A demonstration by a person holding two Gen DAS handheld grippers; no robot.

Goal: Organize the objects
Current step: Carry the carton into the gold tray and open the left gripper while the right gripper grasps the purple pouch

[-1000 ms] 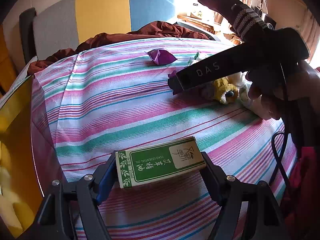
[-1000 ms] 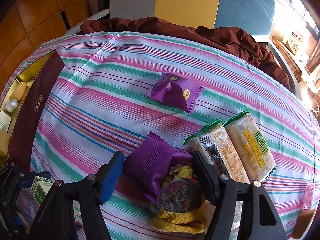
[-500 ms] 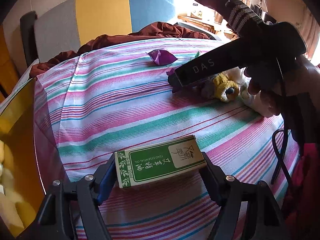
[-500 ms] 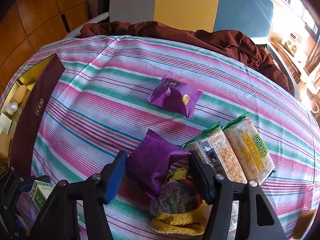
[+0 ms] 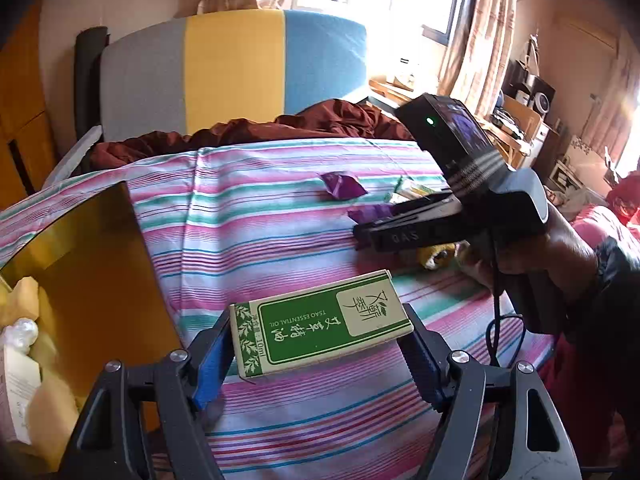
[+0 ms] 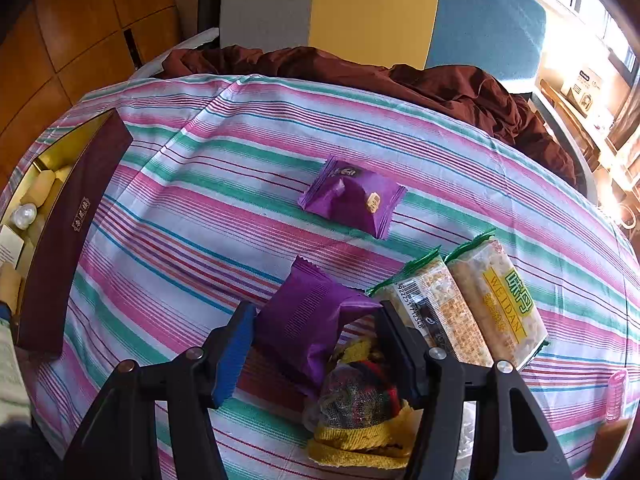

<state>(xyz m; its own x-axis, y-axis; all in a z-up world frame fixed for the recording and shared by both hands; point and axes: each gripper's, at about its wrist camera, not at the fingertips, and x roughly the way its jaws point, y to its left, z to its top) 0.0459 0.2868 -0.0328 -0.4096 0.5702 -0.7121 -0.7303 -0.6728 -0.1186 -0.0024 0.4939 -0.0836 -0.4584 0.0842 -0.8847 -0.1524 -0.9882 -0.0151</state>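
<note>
- My left gripper (image 5: pixel 320 354) is clamped on the green essential oil box (image 5: pixel 320 328): blue pads press both short ends, jaws about mid-width, box lifted off the striped tablecloth (image 5: pixel 248 208).
- The box is a flat carton with a green face, a cream panel with Chinese characters, "TSAO ESSENTIAL OIL" printed upside down to me, and a leaf border on the end.
- My right gripper (image 6: pixel 316 336) has its jaws partway in on the near purple snack packet (image 6: pixel 308 320); both pads touch its sides and the packet looks crumpled between them.
- Just under that packet sits a yellow knitted item (image 6: pixel 360 440) with a multicoloured mesh bundle (image 6: pixel 356 396) on top.
- Just right of the right gripper, two WEIDAN cracker packs (image 6: pixel 472 304) lie side by side, clear wrap with green ends.
- To the left stands an open maroon gift box (image 6: pixel 60 240) with a gold lining (image 5: pixel 100 272); small pale items are inside, too blurred to name.
- Farther out, a second purple snack packet (image 6: pixel 352 200) lies flat, alone on the cloth.
- At the far edge lies a crumpled brown cloth (image 6: pixel 400 80), with a grey-yellow-blue chair back (image 6: pixel 360 12) behind it.
</note>
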